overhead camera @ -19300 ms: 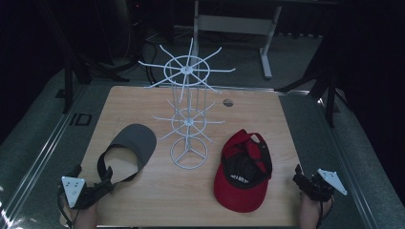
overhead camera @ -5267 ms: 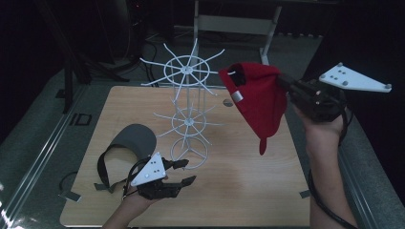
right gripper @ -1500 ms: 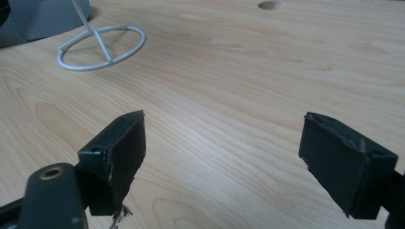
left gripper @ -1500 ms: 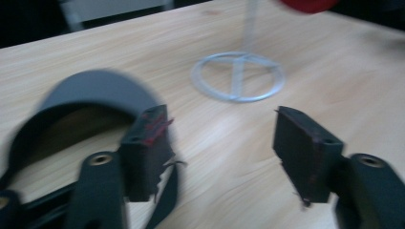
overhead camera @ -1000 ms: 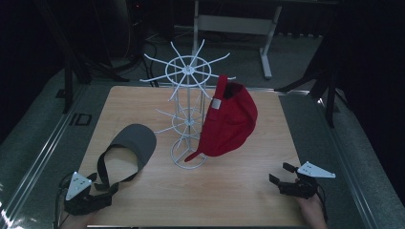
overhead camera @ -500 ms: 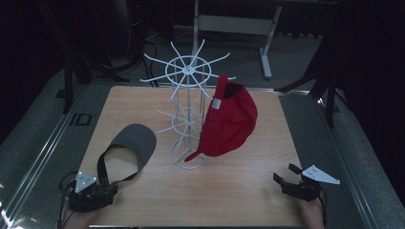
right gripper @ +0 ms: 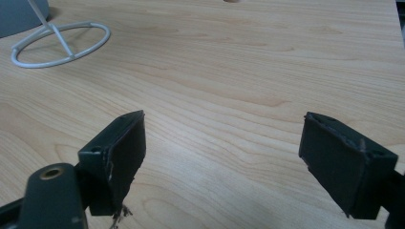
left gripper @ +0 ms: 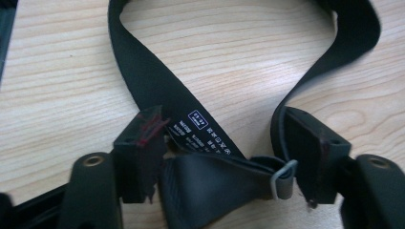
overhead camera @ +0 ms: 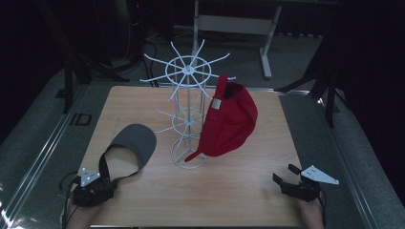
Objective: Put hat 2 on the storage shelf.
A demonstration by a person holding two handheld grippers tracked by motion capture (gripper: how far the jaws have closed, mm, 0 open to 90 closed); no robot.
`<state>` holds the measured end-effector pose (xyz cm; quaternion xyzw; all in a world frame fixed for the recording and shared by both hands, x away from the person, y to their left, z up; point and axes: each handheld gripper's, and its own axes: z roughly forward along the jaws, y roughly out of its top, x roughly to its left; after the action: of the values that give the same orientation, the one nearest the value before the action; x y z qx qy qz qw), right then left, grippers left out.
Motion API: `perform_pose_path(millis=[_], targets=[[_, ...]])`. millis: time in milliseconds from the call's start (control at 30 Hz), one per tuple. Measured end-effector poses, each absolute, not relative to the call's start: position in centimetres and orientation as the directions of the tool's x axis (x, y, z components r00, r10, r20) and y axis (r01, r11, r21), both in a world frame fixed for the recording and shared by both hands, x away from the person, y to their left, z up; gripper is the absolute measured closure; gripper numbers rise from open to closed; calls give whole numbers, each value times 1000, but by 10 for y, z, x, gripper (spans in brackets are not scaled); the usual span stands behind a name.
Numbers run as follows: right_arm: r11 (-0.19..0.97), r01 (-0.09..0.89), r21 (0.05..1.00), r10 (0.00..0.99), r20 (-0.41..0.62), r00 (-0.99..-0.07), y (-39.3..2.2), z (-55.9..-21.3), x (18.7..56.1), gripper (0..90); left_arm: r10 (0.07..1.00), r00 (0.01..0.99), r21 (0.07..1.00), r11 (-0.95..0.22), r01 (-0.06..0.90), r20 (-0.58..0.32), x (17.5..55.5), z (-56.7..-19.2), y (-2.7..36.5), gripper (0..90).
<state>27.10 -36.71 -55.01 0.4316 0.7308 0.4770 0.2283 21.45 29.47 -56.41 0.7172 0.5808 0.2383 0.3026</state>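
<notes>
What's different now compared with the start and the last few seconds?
The red cap has gone from lying on the table to hanging on the white wire rack, and the right gripper, jaws open, is back low by the near edge. The left gripper has dropped onto the grey visor; its jaws have just been closing around the strap, not yet clamped. Visor and rack haven't shifted.

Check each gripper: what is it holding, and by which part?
Left gripper: jaws have just been closing around the grey visor's black strap at its metal buckle; firm contact cannot be told. Right gripper: open, holding nothing.
</notes>
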Motion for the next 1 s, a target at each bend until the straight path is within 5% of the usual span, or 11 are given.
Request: perform_pose_path(millis=[300,333,1000], targets=[[175,416,893,851,76,-520,-367,-550,272,160,975,222,718,-145,681,-14,216,-562,292,721],[176,418,891,851,76,-520,-367,-550,272,160,974,227,716,-153,681,-7,216,-562,292,826],[146,428,892,851,107,-514,-370,-549,272,160,923,375,837,-275,473,91,214,-532,287,876]])
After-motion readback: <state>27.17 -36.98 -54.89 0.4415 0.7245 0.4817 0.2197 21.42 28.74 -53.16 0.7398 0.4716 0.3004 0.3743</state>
